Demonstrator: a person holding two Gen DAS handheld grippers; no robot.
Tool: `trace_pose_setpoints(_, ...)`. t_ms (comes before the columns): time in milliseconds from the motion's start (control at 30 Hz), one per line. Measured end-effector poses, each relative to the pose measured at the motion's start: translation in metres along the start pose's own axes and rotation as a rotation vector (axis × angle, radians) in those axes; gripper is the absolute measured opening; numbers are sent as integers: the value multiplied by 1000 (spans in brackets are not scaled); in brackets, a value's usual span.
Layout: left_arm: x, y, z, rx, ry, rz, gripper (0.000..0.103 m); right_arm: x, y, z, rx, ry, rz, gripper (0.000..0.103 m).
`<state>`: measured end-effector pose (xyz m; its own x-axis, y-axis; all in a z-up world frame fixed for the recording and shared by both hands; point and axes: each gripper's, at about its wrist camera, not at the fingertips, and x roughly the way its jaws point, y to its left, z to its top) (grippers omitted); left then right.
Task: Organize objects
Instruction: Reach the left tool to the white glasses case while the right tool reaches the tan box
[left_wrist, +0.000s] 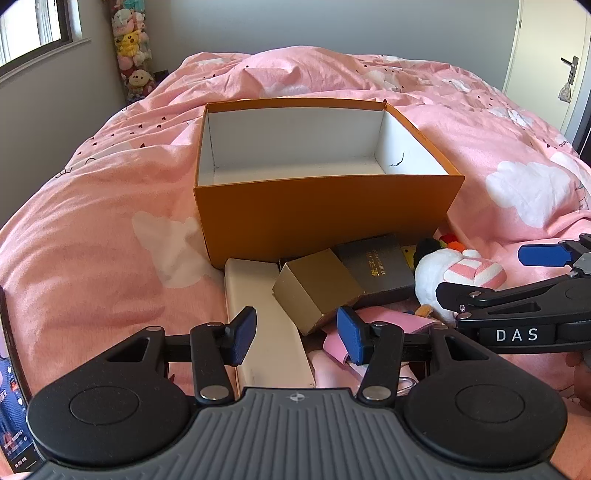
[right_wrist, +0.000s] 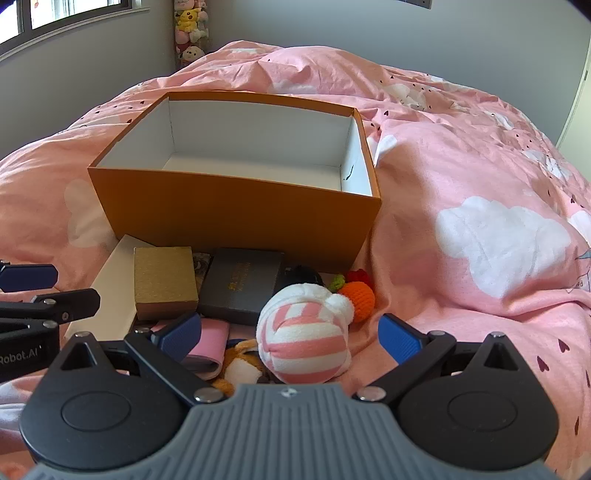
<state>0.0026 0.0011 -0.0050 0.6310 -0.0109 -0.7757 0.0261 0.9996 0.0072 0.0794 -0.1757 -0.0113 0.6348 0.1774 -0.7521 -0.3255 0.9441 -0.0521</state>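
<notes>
Left gripper (left_wrist: 299, 334): fingers (left_wrist: 243, 334) partly spread, grasping nothing. Between and below them lie a long white box (left_wrist: 266, 332) and one corner of a gold box (left_wrist: 317, 288); no contact visible.

Right gripper (right_wrist: 290, 338): fingers (right_wrist: 400, 338) spread as wide as they go, released. A pink-and-white striped plush toy (right_wrist: 303, 339) sits between them, not pressed by either pad. In the left wrist view the right gripper comes in from the right edge, just beside the same toy.

Clutter on the bed, near side of the orange box (left_wrist: 321, 218): gold box leaning on the white box; dark grey box (right_wrist: 242, 286) with gold lettering just to its right; folded pink cloth (right_wrist: 210, 339) beneath the left finger of the right gripper; an orange crocheted piece (right_wrist: 360, 299) beyond the toy; a brown and white plush (right_wrist: 240, 365) partly hidden under the toy.

The orange box stands open, white inside, nothing in it, touching the pile's far edge.

All rests on a pink bedspread (right_wrist: 461, 166) with white clouds. Stuffed toys (left_wrist: 131, 44) hang in the far corner by a window (left_wrist: 29, 26); a door (left_wrist: 546, 55) at right.
</notes>
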Motion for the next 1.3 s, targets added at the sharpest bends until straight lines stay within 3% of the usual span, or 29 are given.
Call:
trace_pose_setpoints(167,0,14,4,-17,33,-5,60,2,0,1,-2,6,15,101)
trace_pose_setpoints(300,2,27,8,-39,58,-7,55,5,3,5,-35,22,46,85)
trace_pose_setpoints(467,14,43,17,-71,114,-32,54,12,16,19,-127,40,122,74)
trace_pose_setpoints(700,47,61,27,-142,221,-64,50,40,45,43,-198,140,323,74)
trace_pose_setpoints(867,66,70,25,-165,293,-64,50,72,56,46,-236,220,347,83)
trace_pose_setpoints(1067,89,80,21,-218,369,-77,50,100,59,43,-215,294,403,83)
trace_pose_setpoints(1300,110,88,21,-297,423,-126,65,109,65,42,-249,265,432,82)
